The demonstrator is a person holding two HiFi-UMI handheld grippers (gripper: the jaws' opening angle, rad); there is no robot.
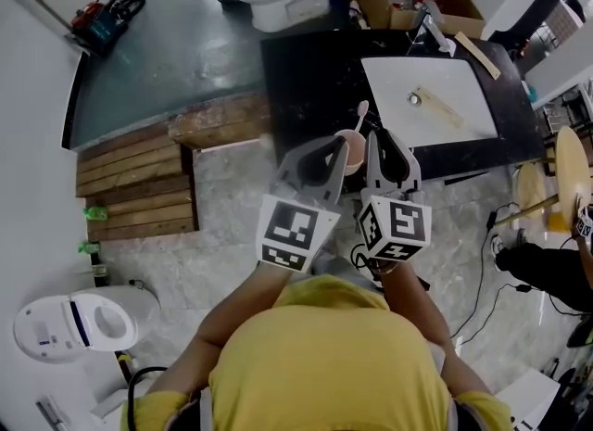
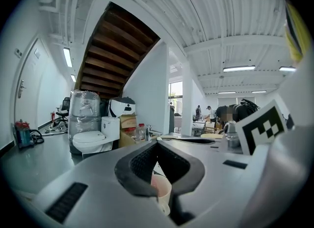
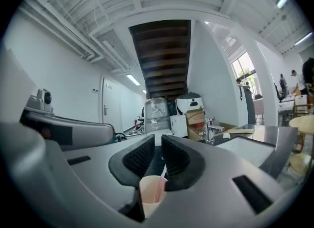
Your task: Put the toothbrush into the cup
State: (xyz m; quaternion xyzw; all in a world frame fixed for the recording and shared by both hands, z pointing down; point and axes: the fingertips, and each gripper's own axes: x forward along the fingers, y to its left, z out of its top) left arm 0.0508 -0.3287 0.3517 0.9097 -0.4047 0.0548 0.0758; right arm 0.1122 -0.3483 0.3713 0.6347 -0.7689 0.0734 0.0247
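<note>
Standing head-up in the cup [image 1: 351, 154], the toothbrush [image 1: 362, 110] leans away from the person with its handle down inside. The cup sits near the front edge of the black counter [image 1: 296, 77], between the 2 grippers. The left gripper [image 2: 157, 144] has its jaw tips meeting, with nothing pinched there. The right gripper [image 3: 158, 137] shows a narrow slot between its pads — the handle slants up toward that slot, yet I see no pad pressing on it. By my reading the brush is light, stiff, slick plastic, best pinched across the bare handle above the rim, not at the bristles. The cup looks thin and light — a nudge could tip it, so any steadying belongs low on its wall.
</note>
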